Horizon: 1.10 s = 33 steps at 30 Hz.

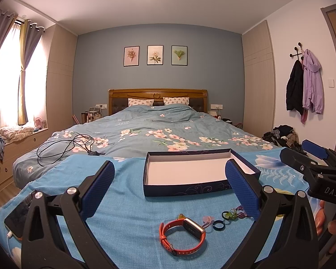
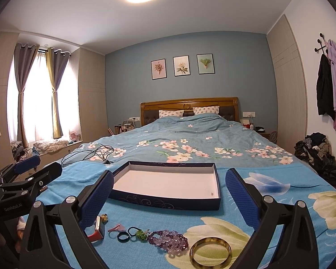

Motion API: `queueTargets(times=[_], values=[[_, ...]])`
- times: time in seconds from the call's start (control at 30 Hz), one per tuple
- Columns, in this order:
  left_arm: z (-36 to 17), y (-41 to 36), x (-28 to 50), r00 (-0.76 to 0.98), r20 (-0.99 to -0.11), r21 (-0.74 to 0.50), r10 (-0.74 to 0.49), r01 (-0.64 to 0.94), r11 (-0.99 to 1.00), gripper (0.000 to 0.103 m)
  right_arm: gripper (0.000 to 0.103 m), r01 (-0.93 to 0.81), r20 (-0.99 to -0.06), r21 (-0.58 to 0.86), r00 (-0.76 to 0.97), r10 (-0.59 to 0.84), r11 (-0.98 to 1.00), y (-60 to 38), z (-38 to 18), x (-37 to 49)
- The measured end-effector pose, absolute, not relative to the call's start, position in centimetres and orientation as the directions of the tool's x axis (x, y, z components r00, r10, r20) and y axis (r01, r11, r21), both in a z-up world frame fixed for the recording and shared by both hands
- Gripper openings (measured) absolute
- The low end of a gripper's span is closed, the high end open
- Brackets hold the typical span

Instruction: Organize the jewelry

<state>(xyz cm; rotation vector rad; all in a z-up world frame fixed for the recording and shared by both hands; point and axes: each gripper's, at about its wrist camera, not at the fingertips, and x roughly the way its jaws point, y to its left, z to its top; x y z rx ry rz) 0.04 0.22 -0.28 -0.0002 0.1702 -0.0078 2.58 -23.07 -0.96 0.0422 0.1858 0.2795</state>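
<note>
Lying nearest on the blue blanket (image 2: 159, 222) are the orange watch (image 1: 182, 235), dark ring (image 2: 123, 237), purple beads (image 2: 170, 242) and gold bangle (image 2: 210, 252). Both the left gripper (image 1: 170, 186) and right gripper (image 2: 170, 192) gape wide (nothing held). The open box (image 2: 168, 182) sits at twelve o'clock beyond.

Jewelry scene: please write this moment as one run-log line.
left gripper: open | right gripper: open | box: no jewelry visible | watch, bangle: on blanket

Black cable (image 1: 65, 148) on bed; phone (image 1: 20, 215) nearby.
</note>
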Motion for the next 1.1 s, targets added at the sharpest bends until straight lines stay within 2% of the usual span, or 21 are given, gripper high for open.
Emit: queueTargets(times=[1.1], values=[[-0.40,0.05,0.06,0.985,-0.174,0.001,-0.008,0.009,1.000,0.097,0.097,-0.274,-0.181,0.077,0.942,0.283,0.959,-23.21,-1.37,2.59]])
